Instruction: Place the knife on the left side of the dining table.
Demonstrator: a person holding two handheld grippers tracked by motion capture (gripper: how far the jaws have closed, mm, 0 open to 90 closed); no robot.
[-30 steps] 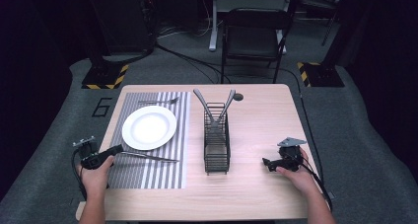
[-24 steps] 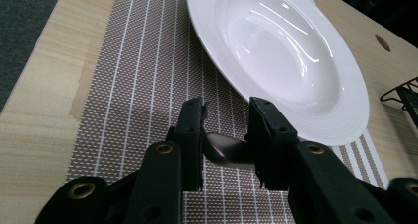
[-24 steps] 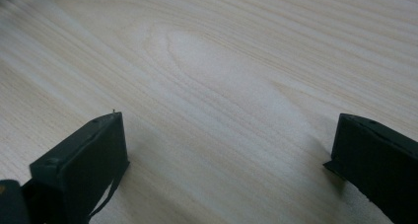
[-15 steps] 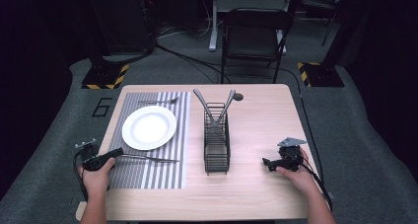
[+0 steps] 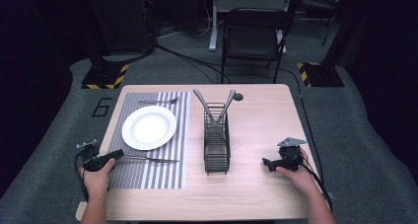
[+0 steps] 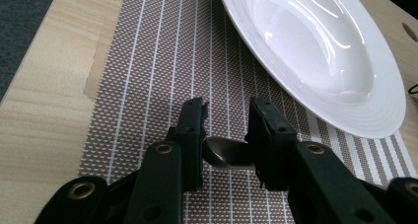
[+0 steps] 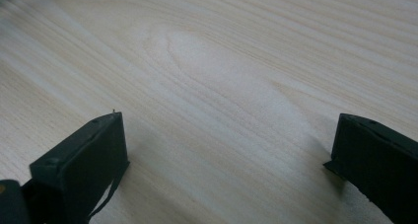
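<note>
Down at the near left of the table (image 5: pixel 256 194), the left tongs (image 5: pixel 117 155) are closed on the handle end of a piece of cutlery (image 5: pixel 153 160), a slim metal utensil that lies flat across the striped placemat (image 5: pixel 162 177), its far end pointing toward the wire caddy (image 5: pixel 217 150). From the left gripper view, the rounded, polished handle tip (image 6: pixel 227 154) sits squarely between the two black jaws, which stand narrow and press on it from both sides. Whether it is a fork or a knife cannot be told from above. The utensil runs just in front of the white plate (image 5: pixel 149 127), near its rim but apart from it.

The plate is round, glossy ceramic with a broad, faintly ribbed rim and a shallow well. The placemat is a woven fabric, grey-brown with thin white stripes, its weave coarse and dotted up close. A second utensil (image 5: pixel 158 101) lies on the mat beyond the plate. The caddy is a tall, narrow basket of black wire, with two grey utensils (image 5: pixel 216 105) leaning out of it in a V. The table is pale wood with a fine straight grain.

At the near right, the right tongs (image 5: pixel 266 162) rest on bare wood, jaws wide apart with nothing between them.
</note>
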